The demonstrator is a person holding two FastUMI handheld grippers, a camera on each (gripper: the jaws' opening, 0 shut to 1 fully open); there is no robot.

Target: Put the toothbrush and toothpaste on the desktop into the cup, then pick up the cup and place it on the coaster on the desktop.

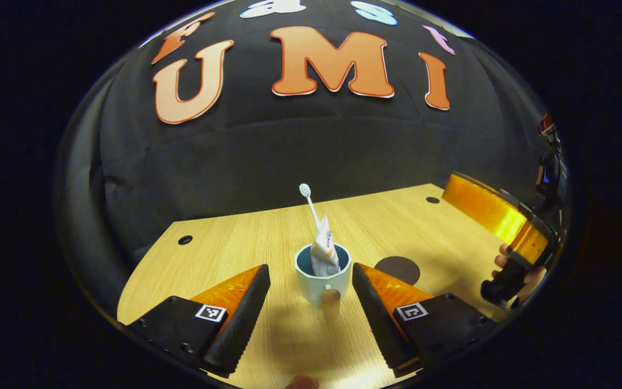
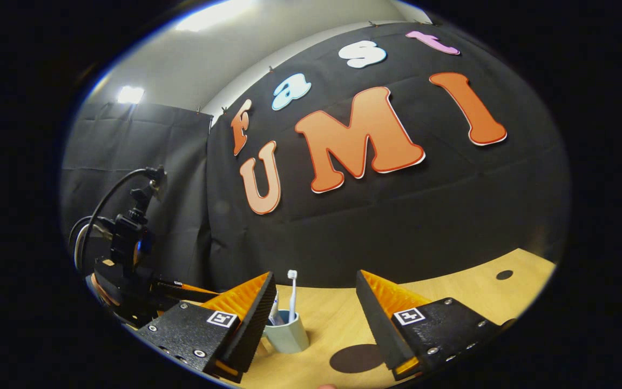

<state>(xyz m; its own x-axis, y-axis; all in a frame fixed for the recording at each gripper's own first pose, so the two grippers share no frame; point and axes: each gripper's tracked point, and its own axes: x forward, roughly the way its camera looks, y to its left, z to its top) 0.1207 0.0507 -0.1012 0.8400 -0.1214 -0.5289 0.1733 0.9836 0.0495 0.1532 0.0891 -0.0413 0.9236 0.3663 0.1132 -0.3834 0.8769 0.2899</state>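
Cup [image 1: 323,276] stands on desk [image 1: 235,243] with toothbrush [image 1: 309,204] and toothpaste [image 1: 324,249] inside, coaster [image 1: 397,269] just beside. Left gripper [image 1: 311,302] is held wide open, empty, straddling it; right gripper [image 2: 315,319] likewise open, empty. Fingers should be closed squarely on the body, clear of the handle, and the cup kept upright.

toothpaste [image 1: 324,249] print unreadable, no legible text

We see a pale blue ceramic cup [image 1: 323,281] upright on the desktop, holding a white toothbrush [image 1: 309,205] and white toothpaste tube [image 1: 324,249], beside a round dark brown coaster [image 1: 397,269].
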